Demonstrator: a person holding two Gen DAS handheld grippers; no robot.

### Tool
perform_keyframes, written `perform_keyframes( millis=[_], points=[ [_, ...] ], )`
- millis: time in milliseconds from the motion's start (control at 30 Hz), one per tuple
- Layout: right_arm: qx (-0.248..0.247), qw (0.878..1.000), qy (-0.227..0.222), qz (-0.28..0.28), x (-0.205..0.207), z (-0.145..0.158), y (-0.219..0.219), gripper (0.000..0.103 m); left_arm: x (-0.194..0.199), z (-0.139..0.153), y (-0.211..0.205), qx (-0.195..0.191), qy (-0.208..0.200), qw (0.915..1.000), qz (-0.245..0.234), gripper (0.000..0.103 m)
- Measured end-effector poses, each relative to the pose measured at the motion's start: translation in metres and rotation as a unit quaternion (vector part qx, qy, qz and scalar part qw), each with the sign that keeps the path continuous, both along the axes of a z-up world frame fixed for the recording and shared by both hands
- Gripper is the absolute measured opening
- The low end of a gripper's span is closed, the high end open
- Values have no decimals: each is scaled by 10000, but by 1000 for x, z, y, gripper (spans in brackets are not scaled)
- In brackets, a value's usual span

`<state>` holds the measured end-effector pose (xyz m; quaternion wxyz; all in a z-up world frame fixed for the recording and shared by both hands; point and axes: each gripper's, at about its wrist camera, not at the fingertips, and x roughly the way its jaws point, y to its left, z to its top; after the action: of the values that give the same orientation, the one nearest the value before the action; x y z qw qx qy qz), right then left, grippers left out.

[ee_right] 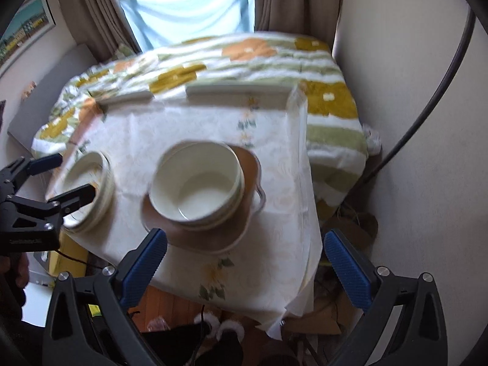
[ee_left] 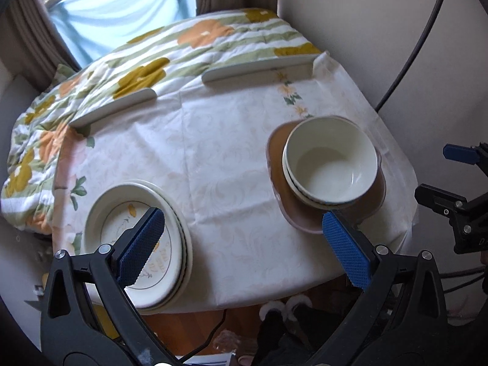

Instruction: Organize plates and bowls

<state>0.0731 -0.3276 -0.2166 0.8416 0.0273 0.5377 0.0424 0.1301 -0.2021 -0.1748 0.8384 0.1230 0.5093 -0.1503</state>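
With both sets of fingers spread wide and empty, the left gripper (ee_left: 244, 247) hangs nearer the stack of cream round plates (ee_left: 137, 238), the right gripper (ee_right: 245, 268) nearer the nested white ceramic bowls (ee_right: 196, 183) on the worktop (ee_left: 213, 158)

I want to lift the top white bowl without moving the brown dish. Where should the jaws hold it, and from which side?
Grip the rim of the top bowl, one jaw inside, one outside, coming from above on its near side. It sits upright and nested in another bowl on the brown dish, so only the rim stands free. The right gripper is open and nearest.
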Motion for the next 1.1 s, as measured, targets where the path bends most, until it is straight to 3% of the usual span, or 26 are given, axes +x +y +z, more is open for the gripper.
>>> perform_keyframes(
  millis=[267, 500, 600, 733, 800, 933, 967, 1000, 1100],
  points=[
    [-142, 9974, 694, 144, 20, -37, -2, 97, 23, -55, -16, 248, 841, 9961, -133, 103],
    [-169, 9923, 1127, 481, 42, -67, 7, 62, 43, -86, -39, 356, 1274, 9907, -333, 99],
    [-133, 9896, 1279, 642, 51, -78, 9, 54, 47, -98, -43, 404, 1463, 9877, -379, 84],
    [-70, 9863, 1395, 873, 58, -89, 13, 39, 52, -109, -50, 387, 1595, 9856, -409, 79],
    [33, 9850, 1455, 930, 60, -94, 15, 34, 55, -113, -54, 373, 1648, 9847, -434, 64],
    [175, 9838, 1484, 992, 61, -103, 17, 27, 58, -121, -59, 170, 1758, 9829, -517, 46],
    [272, 9836, 1469, 1006, 60, -104, 17, 27, 57, -122, -60, 176, 1719, 9836, -526, 33],
    [384, 9839, 1432, 999, 58, -105, 16, 24, 57, -123, -63, 246, 1670, 9841, -562, 27],
    [511, 9852, 1361, 909, 55, -106, 13, 22, 56, -123, -72, 177, 1594, 9843, -741, 16]
  ],
)
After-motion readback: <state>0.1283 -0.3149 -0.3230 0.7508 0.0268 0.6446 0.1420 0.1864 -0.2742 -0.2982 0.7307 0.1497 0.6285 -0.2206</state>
